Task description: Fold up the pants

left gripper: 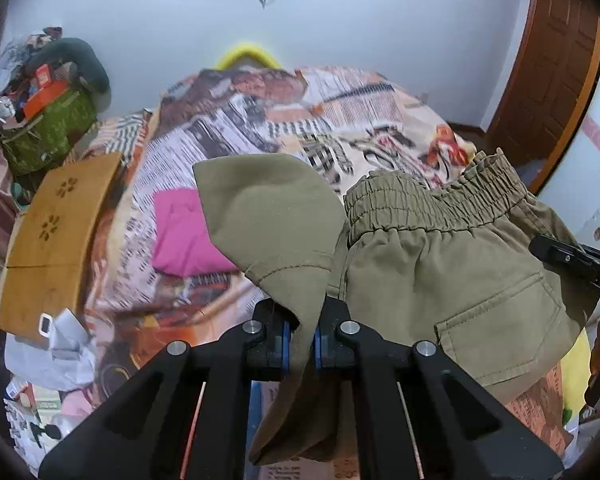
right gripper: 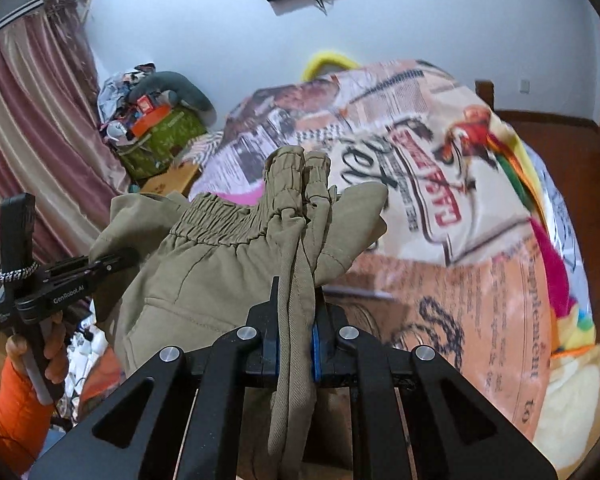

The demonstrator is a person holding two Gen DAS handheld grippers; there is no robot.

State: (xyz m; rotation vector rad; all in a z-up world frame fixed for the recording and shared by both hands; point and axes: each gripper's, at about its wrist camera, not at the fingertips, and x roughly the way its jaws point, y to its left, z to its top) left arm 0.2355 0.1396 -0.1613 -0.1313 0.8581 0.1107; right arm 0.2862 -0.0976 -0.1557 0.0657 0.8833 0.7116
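Observation:
The olive-green pants (left gripper: 452, 264) hang in the air above the bed, held between both grippers, with the elastic waistband (left gripper: 432, 200) up and a back pocket showing. My left gripper (left gripper: 302, 332) is shut on a fold of the pants fabric near a hemmed edge. My right gripper (right gripper: 294, 340) is shut on a bunched part of the pants (right gripper: 220, 264) by the waistband (right gripper: 296, 176). The right gripper also shows at the right edge of the left wrist view (left gripper: 572, 260), and the left gripper shows at the left of the right wrist view (right gripper: 112, 262).
The bed has a newspaper-print cover (left gripper: 260, 128). A folded pink garment (left gripper: 188, 232) lies on it. A brown cardboard box (left gripper: 56, 236) and a green bag of clutter (left gripper: 48, 128) stand at the left. A wooden door (left gripper: 548, 80) is at the right, curtains (right gripper: 28, 128) at the left.

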